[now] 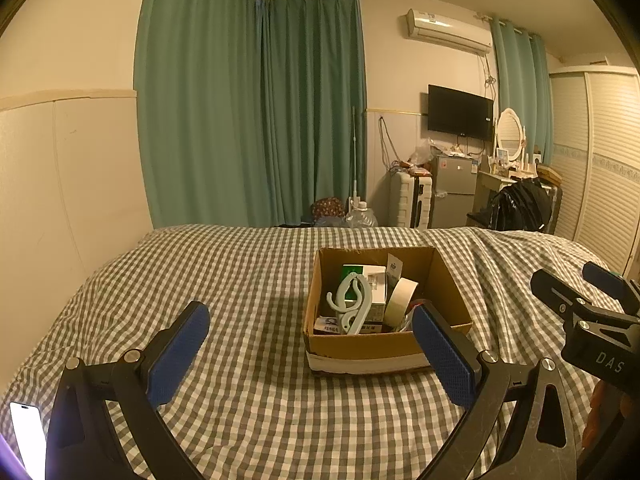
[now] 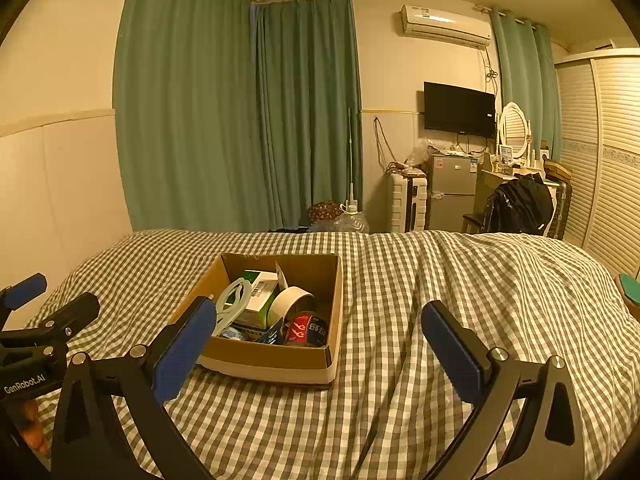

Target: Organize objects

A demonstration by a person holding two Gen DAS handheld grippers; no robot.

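An open cardboard box (image 1: pixel 448 280) (image 2: pixel 280 356) sits on the checked bed. Inside it lie a pale green folding hanger (image 1: pixel 352 300) (image 2: pixel 236 300), a white and green carton (image 1: pixel 374 280) (image 2: pixel 260 292), a roll of masking tape (image 1: pixel 400 300) (image 2: pixel 290 300) and a red can (image 2: pixel 308 330). My left gripper (image 1: pixel 310 354) is open with nothing between its blue pads, held just in front of the box. My right gripper (image 2: pixel 318 354) is open too, at the box's right front corner. Each gripper shows at the edge of the other's view.
The grey and white checked bedspread (image 1: pixel 240 280) (image 2: pixel 460 280) covers the whole bed. A lit phone (image 1: pixel 28 436) lies at the near left. A green-topped object (image 2: pixel 630 288) sits at the bed's right edge. Curtains, a fridge, a TV and a wardrobe stand beyond.
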